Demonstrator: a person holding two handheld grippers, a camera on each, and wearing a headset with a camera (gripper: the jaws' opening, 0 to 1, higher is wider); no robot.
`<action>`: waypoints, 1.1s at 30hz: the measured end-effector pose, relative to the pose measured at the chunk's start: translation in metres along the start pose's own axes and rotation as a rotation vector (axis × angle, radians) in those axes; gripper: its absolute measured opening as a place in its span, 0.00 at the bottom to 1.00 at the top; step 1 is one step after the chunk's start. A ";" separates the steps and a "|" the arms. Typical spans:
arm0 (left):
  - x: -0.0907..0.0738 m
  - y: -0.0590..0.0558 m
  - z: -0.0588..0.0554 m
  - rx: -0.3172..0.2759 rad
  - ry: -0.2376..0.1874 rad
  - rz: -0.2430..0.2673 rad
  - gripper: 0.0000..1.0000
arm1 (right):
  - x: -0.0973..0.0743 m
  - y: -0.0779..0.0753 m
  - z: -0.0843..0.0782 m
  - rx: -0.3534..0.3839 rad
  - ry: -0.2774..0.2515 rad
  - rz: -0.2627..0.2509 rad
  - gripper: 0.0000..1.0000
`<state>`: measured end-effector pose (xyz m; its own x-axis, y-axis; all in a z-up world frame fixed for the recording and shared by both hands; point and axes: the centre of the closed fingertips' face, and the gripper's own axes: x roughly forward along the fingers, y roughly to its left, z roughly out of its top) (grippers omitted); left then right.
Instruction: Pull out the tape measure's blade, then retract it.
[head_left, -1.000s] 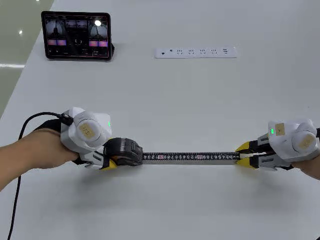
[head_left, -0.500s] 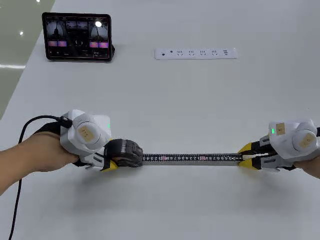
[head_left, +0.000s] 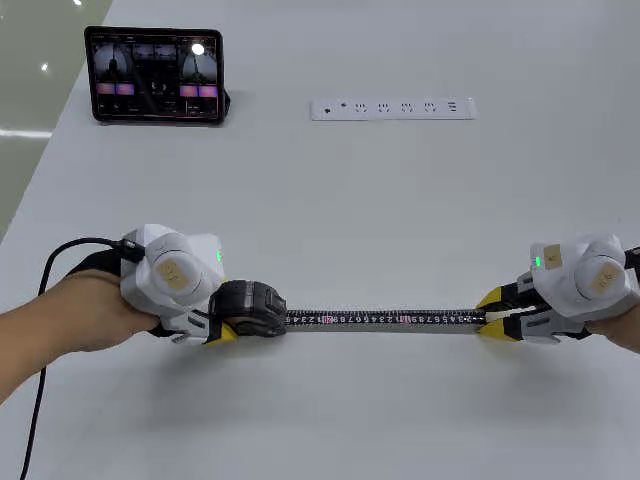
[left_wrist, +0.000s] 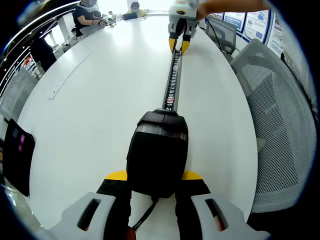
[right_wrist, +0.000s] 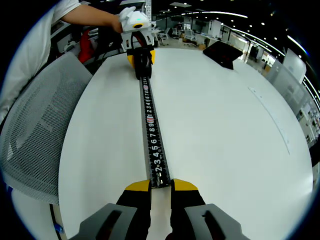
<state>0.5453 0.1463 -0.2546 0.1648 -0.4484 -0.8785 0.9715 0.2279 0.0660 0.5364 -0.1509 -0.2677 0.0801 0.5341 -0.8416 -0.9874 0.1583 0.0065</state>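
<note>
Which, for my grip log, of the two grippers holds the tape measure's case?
The left gripper, at the head view's left, clamps the black case; the right gripper pinches only the end of the blade.

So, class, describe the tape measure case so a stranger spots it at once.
On the white table, find the left gripper at the near left. In its fingers sits the tape measure case: a black rounded block feeding the numbered blade.

At lower left the tape measure (head_left: 250, 307) was gripped by the left gripper (head_left: 228, 326); its blade (head_left: 385, 319) was stretched rightward and pinched by the right gripper (head_left: 492, 318). A tablet (head_left: 155, 75) was propped at upper left.
</note>
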 end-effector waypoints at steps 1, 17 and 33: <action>0.000 0.000 0.000 0.001 -0.001 0.001 0.29 | 0.000 0.001 0.000 -0.001 0.001 0.000 0.11; -0.001 0.000 0.001 -0.026 -0.001 0.000 0.29 | -0.001 0.001 0.001 0.003 0.010 -0.011 0.11; -0.001 0.000 0.000 -0.078 -0.006 -0.003 0.37 | -0.005 0.005 0.002 0.087 0.000 -0.013 0.21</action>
<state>0.5456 0.1467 -0.2540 0.1628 -0.4543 -0.8758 0.9558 0.2930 0.0257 0.5313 -0.1512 -0.2629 0.0933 0.5316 -0.8418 -0.9706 0.2369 0.0420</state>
